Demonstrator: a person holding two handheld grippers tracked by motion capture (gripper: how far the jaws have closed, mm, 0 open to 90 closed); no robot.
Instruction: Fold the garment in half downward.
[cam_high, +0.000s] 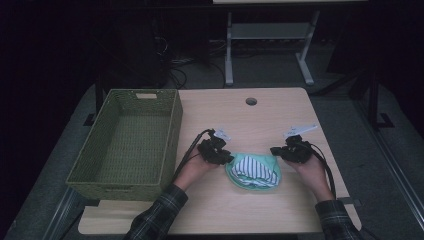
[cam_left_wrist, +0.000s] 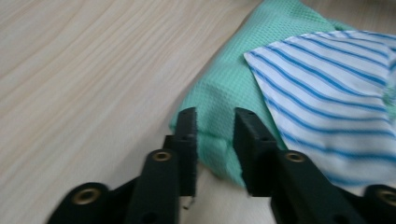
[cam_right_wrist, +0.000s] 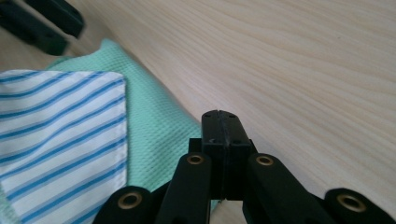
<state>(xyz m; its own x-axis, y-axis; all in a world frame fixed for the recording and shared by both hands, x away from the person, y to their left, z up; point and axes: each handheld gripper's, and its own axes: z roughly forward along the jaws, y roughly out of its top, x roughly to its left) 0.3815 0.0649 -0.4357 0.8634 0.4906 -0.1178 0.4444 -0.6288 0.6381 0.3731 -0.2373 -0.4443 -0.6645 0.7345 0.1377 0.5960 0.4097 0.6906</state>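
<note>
A white cloth with blue stripes (cam_high: 255, 170) lies folded on top of a mint-green cloth (cam_high: 232, 173) near the table's front middle. My left gripper (cam_high: 227, 157) is at the pile's left edge. In the left gripper view its jaws (cam_left_wrist: 215, 126) stand apart, open, with the green cloth's edge (cam_left_wrist: 224, 79) in the gap and the striped cloth (cam_left_wrist: 327, 93) to the right. My right gripper (cam_high: 275, 151) is at the pile's right edge. Its jaws (cam_right_wrist: 220, 116) are shut pad to pad beside the green cloth (cam_right_wrist: 154, 126), with nothing visible between them. The striped cloth (cam_right_wrist: 60, 126) lies to its left.
A green woven basket (cam_high: 175, 130) stands empty on the table's left side. A round cable hole (cam_high: 251, 101) sits near the far edge of the wooden table (cam_high: 280, 110). The left gripper (cam_right_wrist: 42, 23) shows at the top left of the right gripper view.
</note>
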